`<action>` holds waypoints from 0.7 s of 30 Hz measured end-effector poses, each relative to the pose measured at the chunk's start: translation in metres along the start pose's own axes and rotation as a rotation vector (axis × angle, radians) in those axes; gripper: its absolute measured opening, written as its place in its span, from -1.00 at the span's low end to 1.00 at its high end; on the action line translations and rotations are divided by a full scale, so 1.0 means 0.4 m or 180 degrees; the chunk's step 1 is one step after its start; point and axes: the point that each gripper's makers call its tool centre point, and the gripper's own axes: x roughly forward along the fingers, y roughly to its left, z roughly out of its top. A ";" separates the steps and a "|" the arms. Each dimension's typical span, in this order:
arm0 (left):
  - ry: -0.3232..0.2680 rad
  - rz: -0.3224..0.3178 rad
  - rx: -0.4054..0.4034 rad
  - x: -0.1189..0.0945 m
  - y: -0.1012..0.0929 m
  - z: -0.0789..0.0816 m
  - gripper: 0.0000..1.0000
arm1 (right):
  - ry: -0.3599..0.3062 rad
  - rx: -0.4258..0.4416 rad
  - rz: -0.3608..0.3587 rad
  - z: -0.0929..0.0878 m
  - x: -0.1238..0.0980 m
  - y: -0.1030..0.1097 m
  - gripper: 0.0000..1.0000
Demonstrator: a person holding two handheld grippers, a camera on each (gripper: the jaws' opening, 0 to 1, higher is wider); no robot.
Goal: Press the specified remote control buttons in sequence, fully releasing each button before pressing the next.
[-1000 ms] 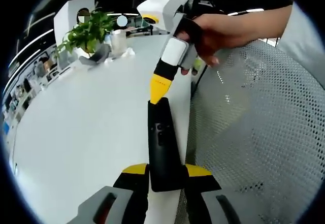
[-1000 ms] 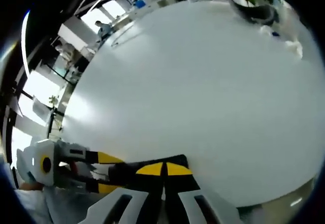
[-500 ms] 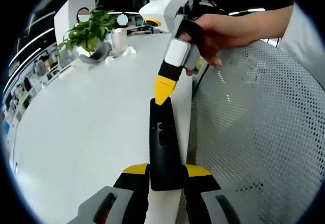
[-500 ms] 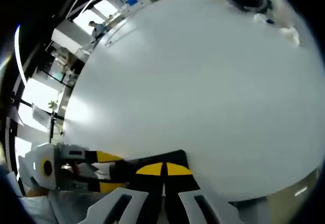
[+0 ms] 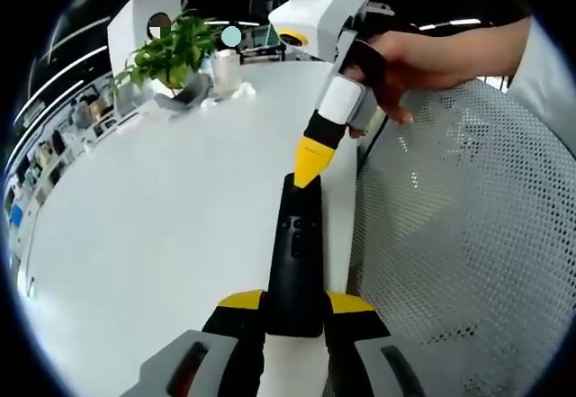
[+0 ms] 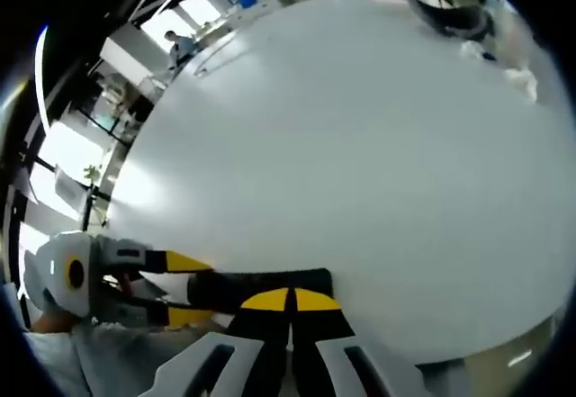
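Slippage is the main hazard at this stage: the left gripper (image 5: 294, 311) pinches only the near end of the black remote control (image 5: 295, 255) between its yellow-tipped jaws, so a downward push at the far end can lever the remote out of the clamp or tilt it off line. The remote projects forward over the edge of the white table (image 5: 153, 226), and its small buttons sit about halfway along its top face. The right gripper (image 5: 310, 166), carried by a hand (image 5: 423, 64), has its jaws pressed together into a single yellow point that rests at the far end of the remote, beyond the buttons; whether it actually bears on the surface cannot be told. A blunt tip of this kind can probably cover two adjacent buttons, or fail to lift fully clear between presses, and either fault would spoil the sequence. From left to right in the left gripper view, a potted plant (image 5: 171, 50) and a pale cup (image 5: 226, 71) stand at the far side of the table, well apart from the work, and a perforated white chair back (image 5: 468, 244) lies just beside the remote. Nothing stands between the tip and the buttons.
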 end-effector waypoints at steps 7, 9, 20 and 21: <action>-0.0021 -0.0002 -0.0050 0.003 0.001 0.000 -0.51 | 0.0024 0.0331 0.0140 0.004 -0.002 -0.003 -1.00; -0.0024 -0.0002 -0.0054 0.001 0.001 0.001 -0.51 | 0.0019 0.0417 0.0176 0.005 -0.003 -0.005 -1.00; -0.0041 -0.0005 -0.0060 0.000 -0.001 0.000 -0.51 | 0.0076 0.0289 0.0211 -0.001 -0.002 0.015 -1.00; -0.0040 -0.0005 -0.0059 0.000 -0.001 0.000 -0.51 | 0.0031 0.0290 0.0304 0.007 -0.006 0.029 -1.00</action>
